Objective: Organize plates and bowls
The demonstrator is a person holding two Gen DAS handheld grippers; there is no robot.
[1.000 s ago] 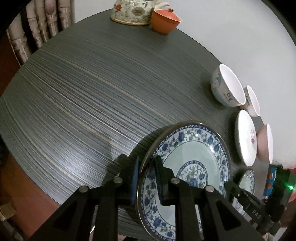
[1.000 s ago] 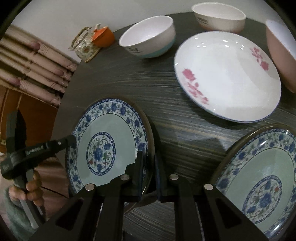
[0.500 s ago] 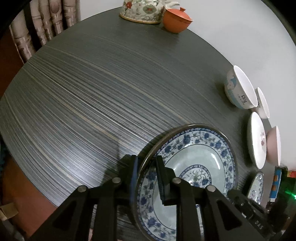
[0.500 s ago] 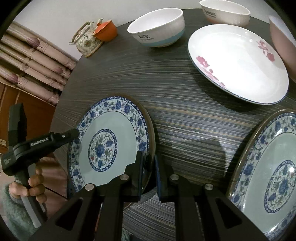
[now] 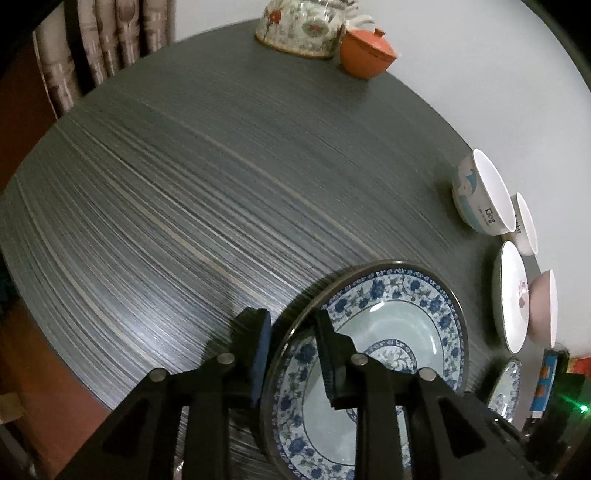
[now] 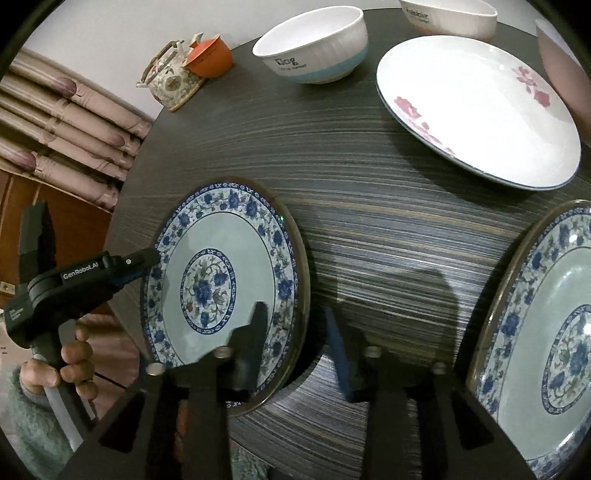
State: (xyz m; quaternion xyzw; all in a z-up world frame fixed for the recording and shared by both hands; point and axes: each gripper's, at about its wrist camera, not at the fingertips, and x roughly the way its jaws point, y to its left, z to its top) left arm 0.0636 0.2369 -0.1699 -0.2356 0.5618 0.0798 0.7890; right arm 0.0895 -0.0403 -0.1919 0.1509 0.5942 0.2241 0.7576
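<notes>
Left gripper [image 5: 291, 350]: jaws opening; they straddle the near rim of the blue plate [image 5: 388, 332], outer pad clear of the edge with a gap showing, inner pad over the plate's floral band. No firm pinch seen.
Right gripper [image 6: 295, 339]: jaws opening and parted wide; the same plate's right rim [image 6: 291, 266] lies between them, one finger over the plate face, the other over the table [image 6: 369, 221]. Neither pad presses the rim.
Blue plate: flat on the table at its near edge, between the two grippers.
Person's hand [image 6: 70, 365]: wrapped round the left gripper's handle, in the right wrist view.
Second blue plate [image 6: 546, 332]: on the table to the right, apart from the first.
Pink-flower plate [image 6: 476, 107]: further back, right side.
Pink bowl [image 5: 543, 314]: just beside the pink-flower plate.
Dog bowl [image 6: 314, 48]: behind the plates, upright.
Second white bowl [image 6: 450, 16]: at the far edge, next to the dog bowl.
Teapot [image 5: 303, 26], orange cup [image 5: 365, 53]: far edge, touching.
</notes>
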